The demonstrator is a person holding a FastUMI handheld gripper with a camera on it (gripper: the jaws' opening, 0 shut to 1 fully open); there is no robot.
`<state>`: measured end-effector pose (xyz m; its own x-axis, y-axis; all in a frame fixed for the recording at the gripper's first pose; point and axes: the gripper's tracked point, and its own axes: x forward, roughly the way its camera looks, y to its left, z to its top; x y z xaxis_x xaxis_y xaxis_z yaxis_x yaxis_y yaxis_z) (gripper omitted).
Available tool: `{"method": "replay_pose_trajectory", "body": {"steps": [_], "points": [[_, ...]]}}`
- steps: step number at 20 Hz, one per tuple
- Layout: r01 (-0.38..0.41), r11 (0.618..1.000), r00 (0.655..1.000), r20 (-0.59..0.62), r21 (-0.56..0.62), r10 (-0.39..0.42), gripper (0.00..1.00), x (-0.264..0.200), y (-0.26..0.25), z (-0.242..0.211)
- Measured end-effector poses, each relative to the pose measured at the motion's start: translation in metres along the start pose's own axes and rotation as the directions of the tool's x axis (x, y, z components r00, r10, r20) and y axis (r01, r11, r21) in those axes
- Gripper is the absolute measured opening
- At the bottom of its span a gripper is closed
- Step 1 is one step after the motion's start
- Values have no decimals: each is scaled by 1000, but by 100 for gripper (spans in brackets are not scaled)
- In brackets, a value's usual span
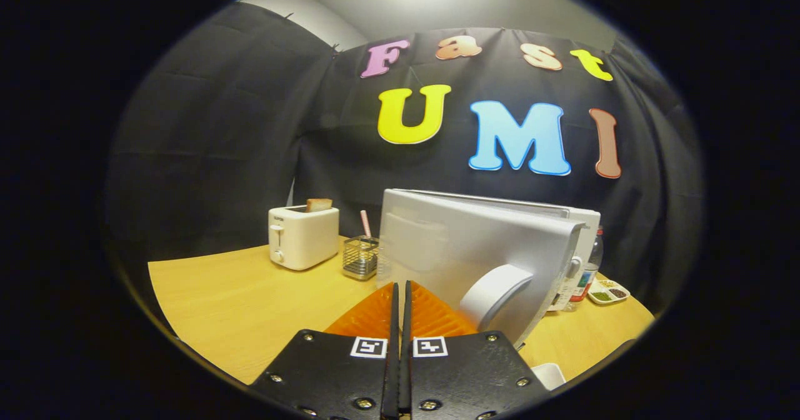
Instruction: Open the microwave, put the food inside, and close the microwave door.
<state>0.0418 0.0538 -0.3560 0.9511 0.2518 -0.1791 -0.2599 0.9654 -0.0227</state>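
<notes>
Gripper jaws together, gripping nothing, tips just before the open microwave door; door swung wide, round handle beside the tips; microwave on wooden worktop; toaster with bread, wire caddy beyond.

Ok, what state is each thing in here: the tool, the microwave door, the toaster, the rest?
Tool: fingers closed together, holding nothing.
White microwave's door: swung open, its handle just right of the fingers.
White two-slot toaster: toast sticking up.
Wire mesh holder: upright, striped straw inside.
</notes>
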Motion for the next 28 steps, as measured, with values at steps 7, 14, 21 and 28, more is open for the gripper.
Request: {"method": "replay_pose_trajectory", "body": {"steps": [7,14,21,28], "points": [[125,992,992,-23,10,-124,1,28,-70,-5],[232,971,971,-65,58,-228,1,66,-132,-13],[338,938,938,-111,72,-329,1,110,-180,-27],[416,908,905,-120,46,-408,1,140,-194,-28]]}}
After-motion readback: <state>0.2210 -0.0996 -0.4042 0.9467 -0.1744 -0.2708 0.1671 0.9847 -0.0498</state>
